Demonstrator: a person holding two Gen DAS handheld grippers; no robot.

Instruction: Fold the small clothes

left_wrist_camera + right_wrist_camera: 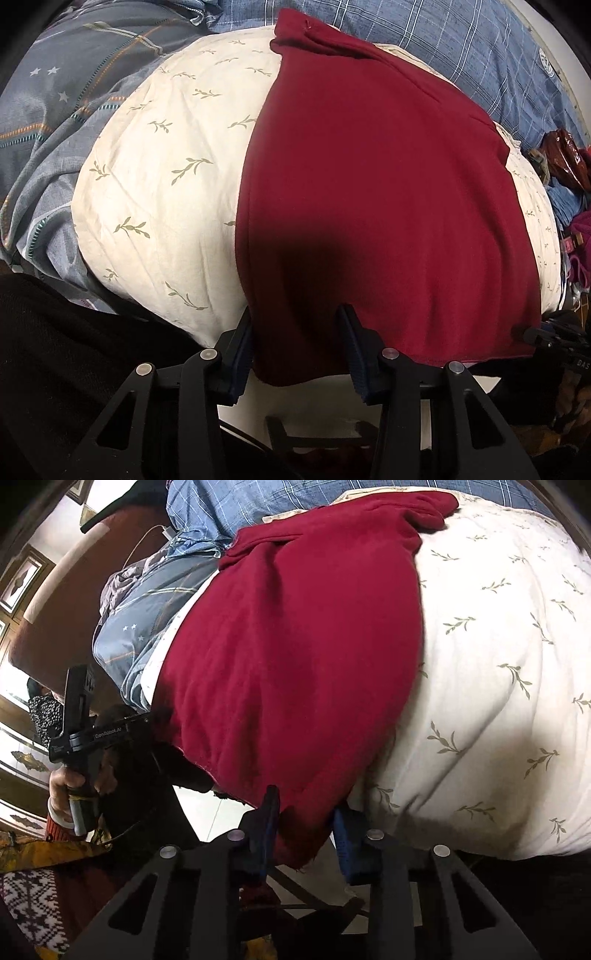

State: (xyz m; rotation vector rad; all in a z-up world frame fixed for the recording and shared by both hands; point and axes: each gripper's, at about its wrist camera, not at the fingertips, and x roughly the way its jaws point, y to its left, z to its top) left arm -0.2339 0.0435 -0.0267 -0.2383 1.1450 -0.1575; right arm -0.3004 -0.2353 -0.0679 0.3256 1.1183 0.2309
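Note:
A dark red garment (pixel 369 184) lies spread flat over a cream leaf-print pillow (pixel 155 184); its far end is rumpled. My left gripper (pixel 295 328) straddles the near left corner of the hem, jaws apart, cloth lying loose between the pads. In the right wrist view the red garment (pixel 288 646) drapes off the pillow (pixel 480 664), and my right gripper (pixel 306 812) has the hanging near right corner between its fingers, with a gap still showing. A hand (pixel 62 786) holds the left tool's handle at the left.
Blue plaid bedding (pixel 443 44) lies beyond the pillow and a grey star-print quilt (pixel 55 110) to its left. Dark red and pink clutter (pixel 565 158) sits at the right edge. A brown headboard (pixel 55 609), a white cable (pixel 147 535) and pale floor (pixel 207 812) show below.

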